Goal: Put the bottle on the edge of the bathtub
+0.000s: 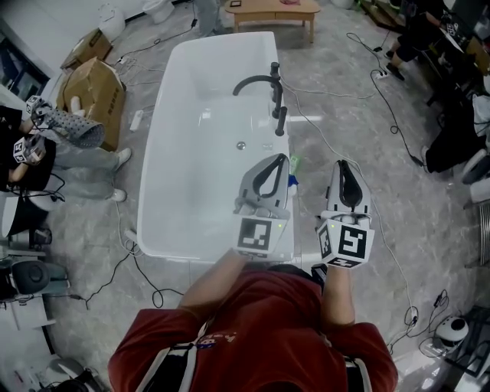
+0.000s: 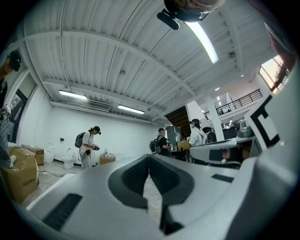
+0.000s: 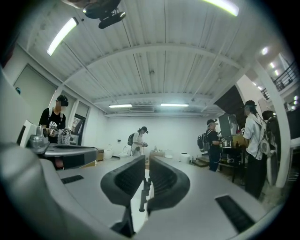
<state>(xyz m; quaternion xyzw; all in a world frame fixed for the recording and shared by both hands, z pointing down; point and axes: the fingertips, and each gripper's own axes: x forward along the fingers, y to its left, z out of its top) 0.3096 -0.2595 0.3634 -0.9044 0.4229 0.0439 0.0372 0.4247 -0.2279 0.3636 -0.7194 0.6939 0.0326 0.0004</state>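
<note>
White bathtub [image 1: 214,38] carries the green bottle [image 1: 295,162] on its right rim, near the black faucet [image 1: 264,80], partly hidden behind the left tool [image 1: 283,158]. Left tool: jaws together, nothing held. Right tool [image 1: 342,164], beside the tub above the floor: jaws all but together, nothing held.

The bathtub [image 1: 164,138] runs lengthwise away from the person. A faucet [image 1: 264,83] stands on its right rim toward the far end, and the drain [image 1: 240,145] lies in its floor near the middle. A table [image 1: 272,11] stands beyond the far end. Cardboard boxes [image 1: 96,93] sit left of the bathtub. The left gripper [image 1: 280,159] hangs over the near part of the right rim. A small thing [image 1: 295,162], mostly hidden, sits on that rim just beside it. The right gripper [image 1: 342,164] is outside the rim, over the floor [image 1: 383,176], where cables [image 1: 387,103] lie.
</note>
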